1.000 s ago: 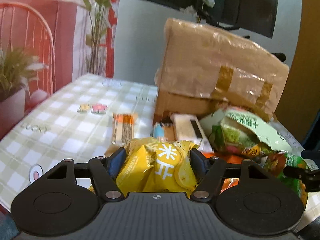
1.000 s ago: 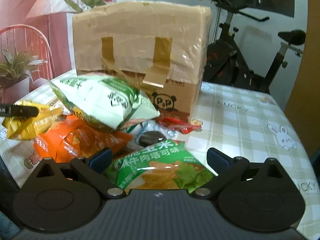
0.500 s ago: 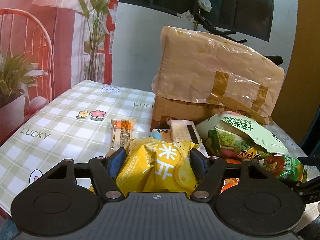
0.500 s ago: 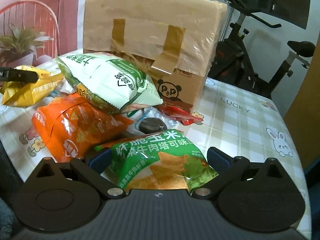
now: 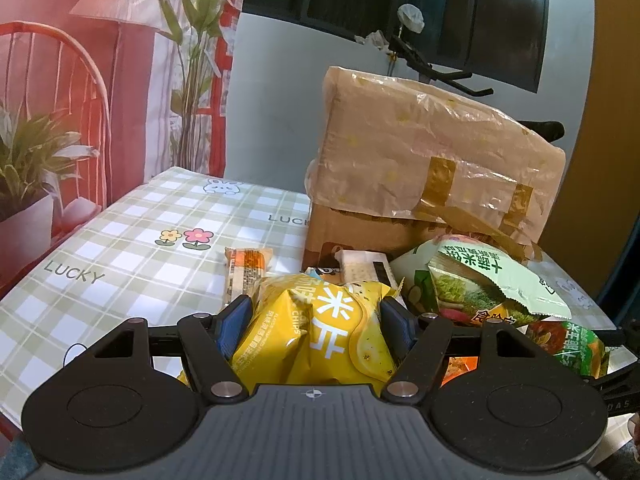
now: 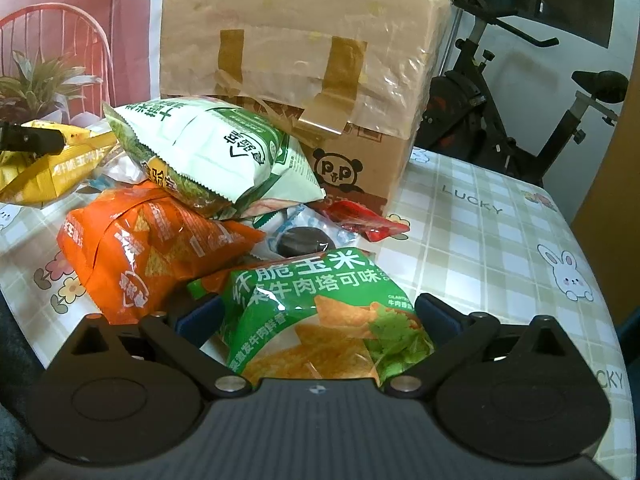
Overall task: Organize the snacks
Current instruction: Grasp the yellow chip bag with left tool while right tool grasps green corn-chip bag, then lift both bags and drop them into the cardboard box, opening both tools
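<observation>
Closest to the camera, the left hand-held gripper [image 5: 316,316] has its blue pads squeezed in on both sides of a yellow chip bag [image 5: 320,332], jaws roughly half open with the bag bulging between them and held up off the bench [image 5: 120,248]. The right hand-held gripper [image 6: 318,316] has a green corn chip bag [image 6: 320,316] sitting between its fingers. The left pad looks right against the bag's edge, but on the right side I honestly can't tell if the pad is pressing or just sitting beside it.

Just past the green bag there's an orange chip bag [image 6: 144,248] lying on the checked cloth, with a pale green snack bag [image 6: 216,152] piled on top of it. A small clear packet with a dark round cookie [image 6: 300,240] sits right in front of the green bag, and a red wrapper [image 6: 360,222] pokes out next to the box.

From the left camera you also get an orange snack bar [image 5: 246,272] flat on the bench and a white packet [image 5: 364,268] leaning by the box.

Behind all that is a big cardboard box [image 6: 296,68] wrapped in plastic and brown tape, with a panda logo on its lower front. Farthest back, an exercise bike [image 6: 520,120] stands off the bench's far right.
</observation>
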The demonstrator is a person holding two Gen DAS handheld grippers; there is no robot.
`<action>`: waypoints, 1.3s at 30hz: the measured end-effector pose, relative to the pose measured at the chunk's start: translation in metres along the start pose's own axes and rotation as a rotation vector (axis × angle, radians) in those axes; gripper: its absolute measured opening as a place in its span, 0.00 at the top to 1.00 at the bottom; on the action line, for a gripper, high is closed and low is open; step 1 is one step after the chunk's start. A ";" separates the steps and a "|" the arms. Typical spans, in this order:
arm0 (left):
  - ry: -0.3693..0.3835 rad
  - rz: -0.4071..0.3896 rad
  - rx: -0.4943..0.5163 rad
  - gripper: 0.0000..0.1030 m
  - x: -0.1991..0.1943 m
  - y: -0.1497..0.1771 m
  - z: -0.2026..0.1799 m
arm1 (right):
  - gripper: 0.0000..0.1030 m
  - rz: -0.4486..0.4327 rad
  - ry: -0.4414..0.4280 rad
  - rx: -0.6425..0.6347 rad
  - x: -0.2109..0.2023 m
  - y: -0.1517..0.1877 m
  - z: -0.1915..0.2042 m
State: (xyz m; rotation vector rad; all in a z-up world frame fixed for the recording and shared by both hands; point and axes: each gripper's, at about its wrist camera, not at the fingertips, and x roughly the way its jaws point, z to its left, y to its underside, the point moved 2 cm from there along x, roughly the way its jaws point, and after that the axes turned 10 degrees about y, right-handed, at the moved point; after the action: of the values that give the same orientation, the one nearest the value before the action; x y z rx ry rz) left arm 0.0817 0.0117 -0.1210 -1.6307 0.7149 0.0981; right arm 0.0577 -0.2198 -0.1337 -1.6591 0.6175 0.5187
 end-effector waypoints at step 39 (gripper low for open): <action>0.037 -0.297 0.101 0.29 -0.034 -0.117 -0.022 | 0.21 -0.452 0.071 0.183 -0.099 -0.100 -0.062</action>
State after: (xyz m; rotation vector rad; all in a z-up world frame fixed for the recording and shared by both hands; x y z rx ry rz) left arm 0.1053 0.0063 -0.0001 -1.6265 0.4907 -0.1793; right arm 0.0480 -0.2574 0.0153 -1.5821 0.3124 0.0736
